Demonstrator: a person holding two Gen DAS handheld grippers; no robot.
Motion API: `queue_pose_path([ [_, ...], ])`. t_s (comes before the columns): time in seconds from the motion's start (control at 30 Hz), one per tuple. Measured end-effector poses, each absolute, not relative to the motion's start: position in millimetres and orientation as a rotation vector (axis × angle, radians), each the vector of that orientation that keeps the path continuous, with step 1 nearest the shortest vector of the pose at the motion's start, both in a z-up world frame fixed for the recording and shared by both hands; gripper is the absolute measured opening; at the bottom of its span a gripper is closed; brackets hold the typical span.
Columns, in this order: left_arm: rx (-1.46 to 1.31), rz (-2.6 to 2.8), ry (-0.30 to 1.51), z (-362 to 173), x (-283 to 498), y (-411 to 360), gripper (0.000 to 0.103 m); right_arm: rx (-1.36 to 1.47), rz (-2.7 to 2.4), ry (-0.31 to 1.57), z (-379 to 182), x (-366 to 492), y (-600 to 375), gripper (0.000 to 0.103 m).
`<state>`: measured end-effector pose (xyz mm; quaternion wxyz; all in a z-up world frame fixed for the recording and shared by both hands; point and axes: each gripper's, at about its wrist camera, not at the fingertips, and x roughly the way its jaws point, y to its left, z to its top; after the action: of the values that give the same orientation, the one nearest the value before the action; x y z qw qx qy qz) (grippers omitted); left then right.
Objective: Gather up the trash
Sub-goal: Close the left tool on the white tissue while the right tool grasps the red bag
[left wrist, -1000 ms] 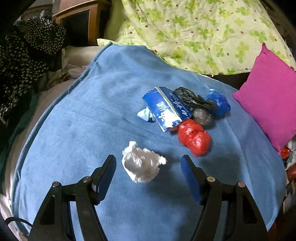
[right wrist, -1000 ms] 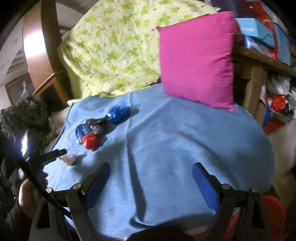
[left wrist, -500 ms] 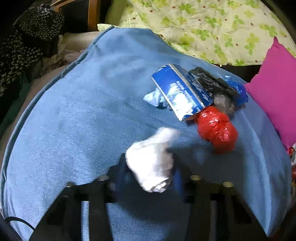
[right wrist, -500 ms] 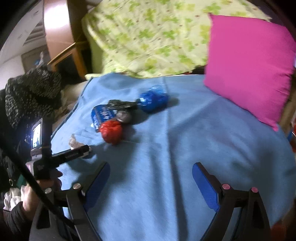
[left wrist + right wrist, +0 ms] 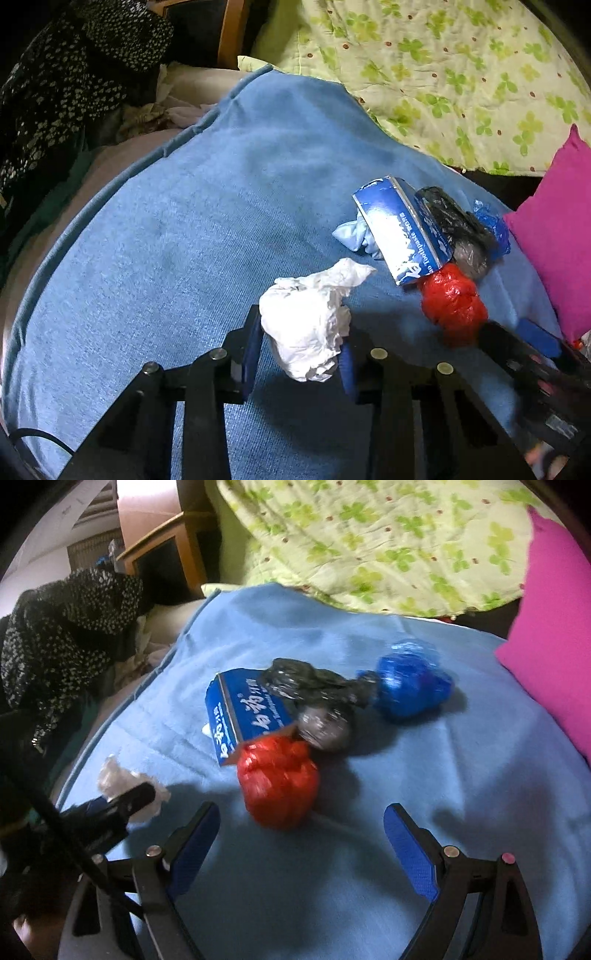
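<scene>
Left gripper (image 5: 301, 354) jaws clenched on one white wad (image 5: 308, 325), lifted off the blanket (image 5: 184, 229). Only in left view: pale blue scrap (image 5: 352, 236). Right gripper (image 5: 301, 834) jaws released near red bag (image 5: 277, 784); one box (image 5: 243, 712), three bags.

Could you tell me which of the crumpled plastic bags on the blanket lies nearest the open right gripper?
The red bag, just ahead of the right gripper; the black bag and blue bag sit farther back.
</scene>
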<state>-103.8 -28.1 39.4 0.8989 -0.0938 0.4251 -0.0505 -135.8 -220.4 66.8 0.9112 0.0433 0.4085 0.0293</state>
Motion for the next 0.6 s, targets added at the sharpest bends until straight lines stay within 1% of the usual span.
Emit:
queue_pose_path([
  [0.2, -0.188, -0.125, 0.888, 38.0, -102.0, -33.8, 0.038, 0.074, 0.071, 0.878, 52.9, -107.7, -208.2, 0.09],
  [0.27, -0.183, -0.128, 0.89, 37.6, -101.7, -36.0, 0.039, 0.062, 0.067, 0.895, 46.5, -102.1, -205.6, 0.074],
  [0.3, -0.181, -0.129, 0.891, 37.1, -102.2, -36.7, 0.039, 0.067, 0.076, 0.905, 43.8, -100.7, -205.4, 0.052],
  [0.6, -0.15, -0.143, 0.884, 35.9, -105.2, -44.6, 0.039, 0.03, 0.073, 0.878, 50.0, -128.1, -204.5, 0.05],
])
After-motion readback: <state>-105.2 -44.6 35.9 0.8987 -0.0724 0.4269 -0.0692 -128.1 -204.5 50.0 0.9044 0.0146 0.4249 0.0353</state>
